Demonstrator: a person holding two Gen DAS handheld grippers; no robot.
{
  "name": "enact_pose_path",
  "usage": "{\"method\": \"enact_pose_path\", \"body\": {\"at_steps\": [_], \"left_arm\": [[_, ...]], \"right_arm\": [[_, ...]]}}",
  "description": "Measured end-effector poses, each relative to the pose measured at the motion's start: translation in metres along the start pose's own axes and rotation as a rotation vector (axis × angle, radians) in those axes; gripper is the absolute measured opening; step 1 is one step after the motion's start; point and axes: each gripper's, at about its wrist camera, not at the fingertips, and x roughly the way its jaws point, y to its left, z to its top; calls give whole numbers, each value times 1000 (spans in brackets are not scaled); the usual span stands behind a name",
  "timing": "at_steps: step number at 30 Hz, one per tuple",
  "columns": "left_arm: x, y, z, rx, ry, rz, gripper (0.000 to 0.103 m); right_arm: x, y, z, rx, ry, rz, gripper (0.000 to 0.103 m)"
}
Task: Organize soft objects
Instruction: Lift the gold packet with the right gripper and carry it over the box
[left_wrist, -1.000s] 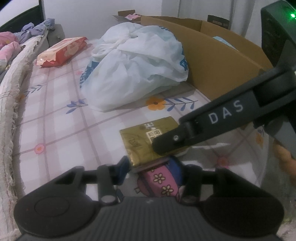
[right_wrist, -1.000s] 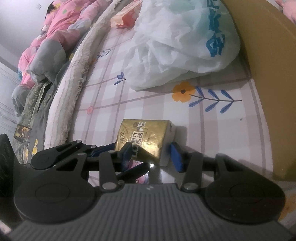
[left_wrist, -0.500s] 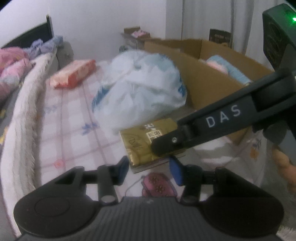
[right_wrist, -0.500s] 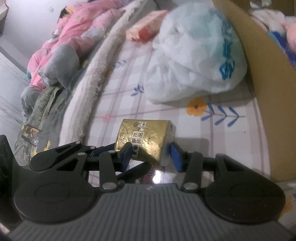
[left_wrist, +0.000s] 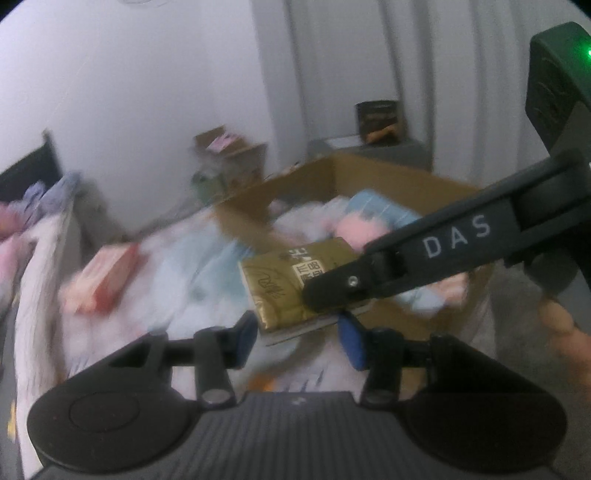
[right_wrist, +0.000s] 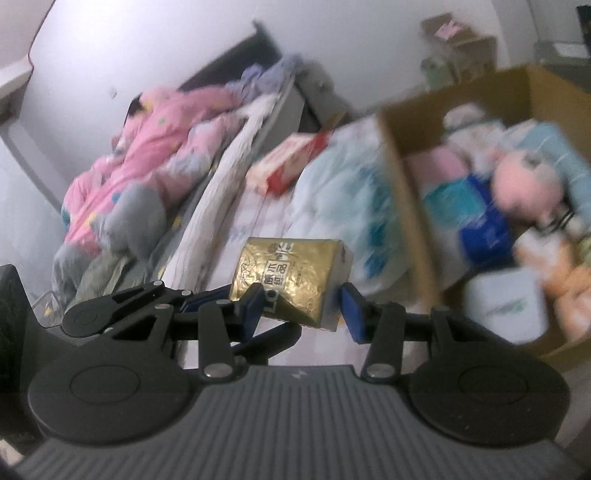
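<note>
A gold tissue pack (left_wrist: 291, 288) is held in the air between both grippers. My left gripper (left_wrist: 297, 338) is shut on its near end. My right gripper (right_wrist: 303, 308) grips it too, and its black arm marked DAS (left_wrist: 424, 254) crosses the left wrist view. The pack (right_wrist: 291, 280) hangs above the bed, left of the open cardboard box (right_wrist: 406, 177). The box holds soft toys and tissue packs, among them a pink plush (right_wrist: 524, 184). The box also shows in the left wrist view (left_wrist: 369, 170).
A white plastic bag (right_wrist: 343, 206) lies on the bed beside the box. A red and white tissue pack (right_wrist: 284, 162) lies further back. Pink bedding (right_wrist: 147, 147) is piled at the left. A small shelf (left_wrist: 229, 162) stands by the wall.
Both grippers have lifted the gold pack off the bed and raised it, so the inside of the box has come into view. Both views are blurred by motion.
</note>
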Motion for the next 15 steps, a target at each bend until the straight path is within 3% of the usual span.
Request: {"method": "enact_pose_path", "body": {"at_steps": [6, 11, 15], "left_arm": [[42, -22, 53, 60, 2, -111, 50], [90, -34, 77, 43, 107, -222, 50], [120, -43, 81, 63, 171, -254, 50]], "right_arm": [[-37, -57, 44, 71, -41, -37, 46], [-44, -117, 68, 179, 6, -56, 46], [-38, -157, 69, 258, 69, -61, 46]]}}
